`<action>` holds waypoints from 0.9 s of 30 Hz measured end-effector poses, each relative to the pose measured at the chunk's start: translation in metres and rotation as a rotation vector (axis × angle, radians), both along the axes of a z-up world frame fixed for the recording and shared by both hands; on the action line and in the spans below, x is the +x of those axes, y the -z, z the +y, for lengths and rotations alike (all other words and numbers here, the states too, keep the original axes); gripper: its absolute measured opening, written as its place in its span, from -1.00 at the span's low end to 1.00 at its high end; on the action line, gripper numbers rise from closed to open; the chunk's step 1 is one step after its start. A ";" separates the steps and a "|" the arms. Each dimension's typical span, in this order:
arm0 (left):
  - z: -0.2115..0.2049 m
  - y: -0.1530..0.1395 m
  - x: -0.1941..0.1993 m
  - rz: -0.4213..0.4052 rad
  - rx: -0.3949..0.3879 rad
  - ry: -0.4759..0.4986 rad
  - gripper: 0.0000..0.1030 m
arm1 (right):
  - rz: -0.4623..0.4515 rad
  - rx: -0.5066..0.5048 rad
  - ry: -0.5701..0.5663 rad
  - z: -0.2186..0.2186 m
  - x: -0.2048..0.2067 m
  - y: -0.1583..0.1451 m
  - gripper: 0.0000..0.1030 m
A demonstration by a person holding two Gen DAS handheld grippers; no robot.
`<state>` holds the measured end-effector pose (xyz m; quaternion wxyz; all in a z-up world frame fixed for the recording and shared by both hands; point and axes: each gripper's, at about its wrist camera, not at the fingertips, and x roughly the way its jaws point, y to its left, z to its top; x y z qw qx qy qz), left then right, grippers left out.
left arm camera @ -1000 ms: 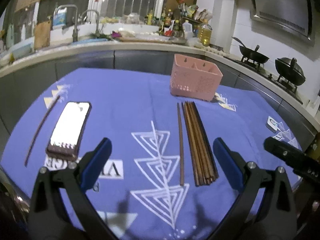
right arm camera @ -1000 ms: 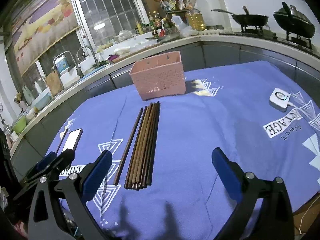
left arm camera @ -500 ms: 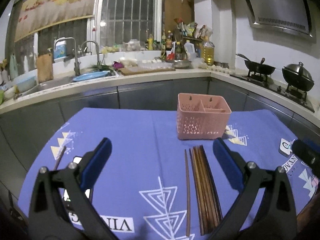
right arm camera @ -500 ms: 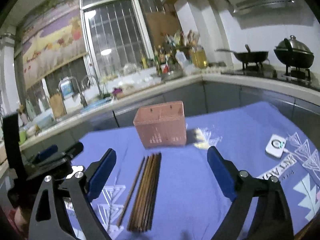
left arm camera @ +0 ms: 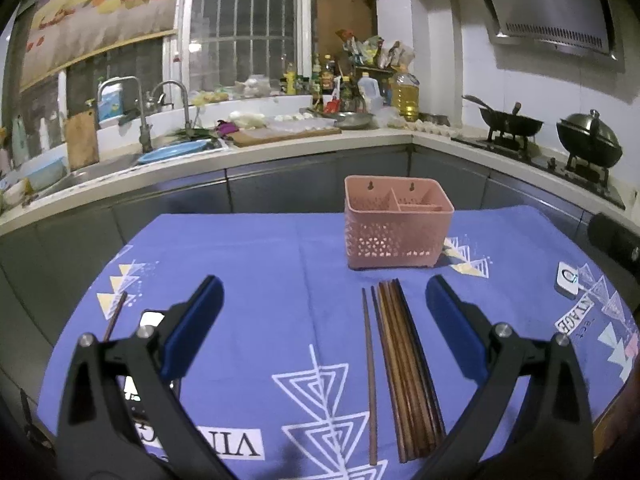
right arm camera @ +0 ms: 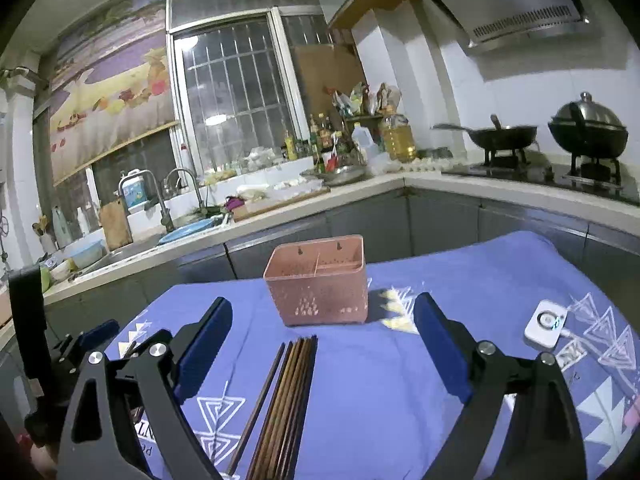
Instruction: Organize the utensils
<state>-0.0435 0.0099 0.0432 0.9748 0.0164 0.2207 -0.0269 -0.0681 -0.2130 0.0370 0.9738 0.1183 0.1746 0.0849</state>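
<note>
Left hand-held gripper (left arm camera: 320,322): jaws wide, nothing between the pads, hanging above the bench (left arm camera: 248,264) with its blue cloth. Right hand-held gripper (right arm camera: 322,344): jaws also wide after just narrowing a touch, nothing held.

Chopsticks bundle (left arm camera: 408,376) lies flat on the cloth, long axis running away from the camera, toward the right finger in the left wrist view and below the jaw gap. One single chopstick (left arm camera: 369,376) lies just beside the bundle on its left, slightly apart. In the right wrist view the same bundle (right arm camera: 288,408) sits left of centre, nearer the left finger, not touched by either pad.

Pink utensil basket (left arm camera: 398,230) stands upright just beyond the far ends of the chopsticks, two compartments visible, both look empty.

One stray chopstick (left arm camera: 115,314) lies well apart at the left edge of the cloth, next to a phone (left arm camera: 150,318) partly hidden behind the left finger. Small white device (right arm camera: 546,323) sits at the right of the cloth.
</note>
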 end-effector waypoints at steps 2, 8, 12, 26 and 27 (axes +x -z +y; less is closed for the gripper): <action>-0.001 0.001 0.001 0.002 0.004 -0.002 0.88 | 0.016 0.010 0.001 0.001 0.000 0.005 0.76; 0.002 -0.002 0.002 -0.009 0.000 -0.018 0.88 | 0.037 0.023 0.009 0.000 0.000 0.009 0.71; 0.003 -0.002 0.003 -0.011 0.003 -0.023 0.88 | 0.031 0.023 0.009 0.001 -0.001 0.006 0.70; 0.011 0.006 0.018 0.014 0.044 -0.052 0.88 | 0.054 0.014 -0.017 0.008 0.002 0.011 0.70; 0.011 0.006 0.019 0.016 0.050 -0.053 0.88 | 0.056 0.014 -0.019 0.008 0.002 0.012 0.70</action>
